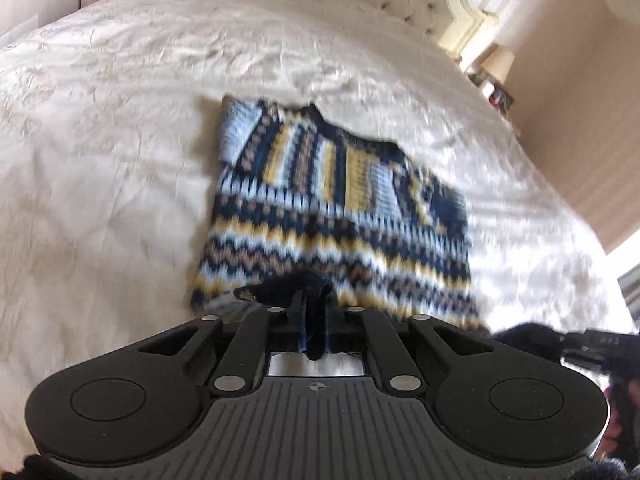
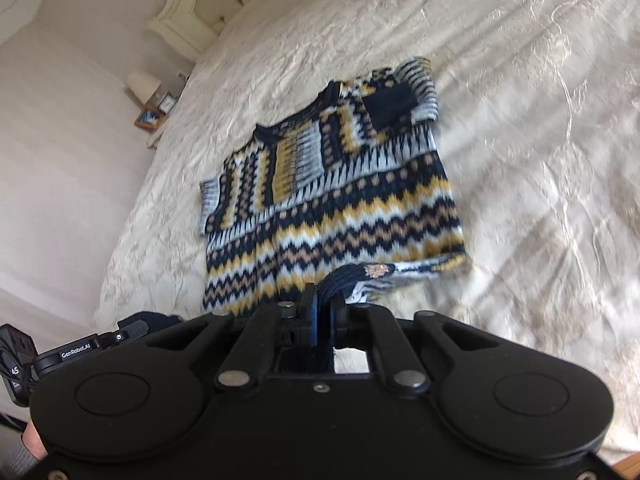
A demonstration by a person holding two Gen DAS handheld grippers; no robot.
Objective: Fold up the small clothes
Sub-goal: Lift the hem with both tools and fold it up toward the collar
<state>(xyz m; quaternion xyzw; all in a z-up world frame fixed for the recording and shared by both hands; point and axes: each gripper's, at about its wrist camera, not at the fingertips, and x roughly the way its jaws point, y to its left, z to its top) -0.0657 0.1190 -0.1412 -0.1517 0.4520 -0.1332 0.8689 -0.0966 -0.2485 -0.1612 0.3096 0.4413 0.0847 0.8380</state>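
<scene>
Bed (image 1: 120,160), cream cover | jumper (image 1: 332,208) flat, sleeves folded in | left tongs (image 1: 310,300) clamped on hem | right tongs (image 2: 326,304) clamped on hem

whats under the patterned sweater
The cream bedspread lies under the patterned sweater. The left gripper and right gripper pinch its near hem. Anything beneath its middle is covered.

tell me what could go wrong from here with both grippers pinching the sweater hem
1. The left gripper and right gripper each pinch only a thin bit of the dark hem of the sweater; the heavy knit could slip out.
2. The sleeves already folded across the chest could flop open if the hem is carried over unevenly.
3. The wrinkled bedspread might drag and skew the fold.
</scene>
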